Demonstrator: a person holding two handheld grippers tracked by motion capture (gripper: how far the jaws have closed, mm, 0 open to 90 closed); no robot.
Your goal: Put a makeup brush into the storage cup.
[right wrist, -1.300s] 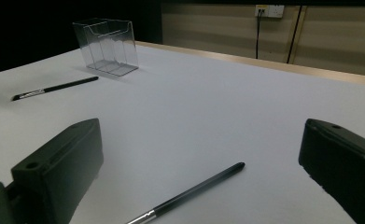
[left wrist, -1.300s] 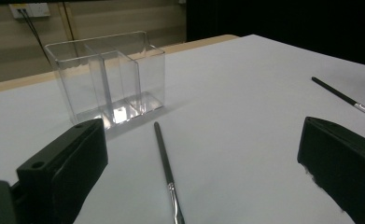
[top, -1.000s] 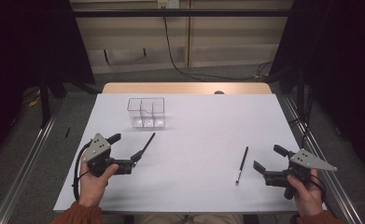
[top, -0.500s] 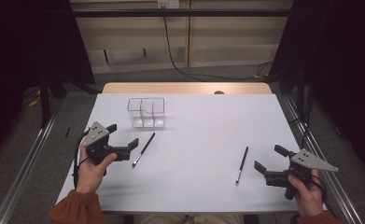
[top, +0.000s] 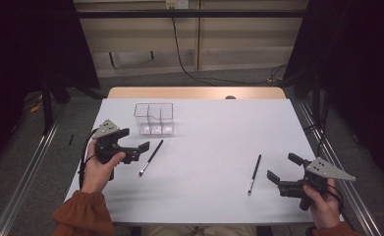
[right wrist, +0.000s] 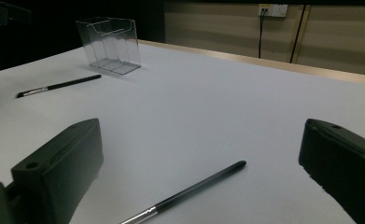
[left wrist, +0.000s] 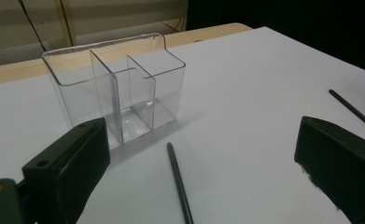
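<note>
On the white table top [top: 204,147], the left gripper [top: 134,146] hovered near the left edge with its two black jaws spread wide and nothing between them, pointing toward a thin black brush with a silver ferrule [top: 150,158] that lay flat just beside its fingertips. In the left gripper view the dark handle end of that brush [left wrist: 179,182] ran up between the parted jaws, short of a clear plastic holder with three compartments [left wrist: 117,93], which stood upright and held nothing. From above, the holder [top: 153,118] sat toward the far left part of the table, close behind the brush and apart from it. The right gripper [top: 284,173] was held low near the right front corner, its jaws likewise wide apart and gripping nothing. A second thin black brush [top: 254,173] lay flat on the table just to the left of it, not touched by either jaw; in the right gripper view this brush [right wrist: 189,191] lay slantwise between the open jaws, with its metal ferrule toward the camera. The two brushes were well apart from each other.
</note>
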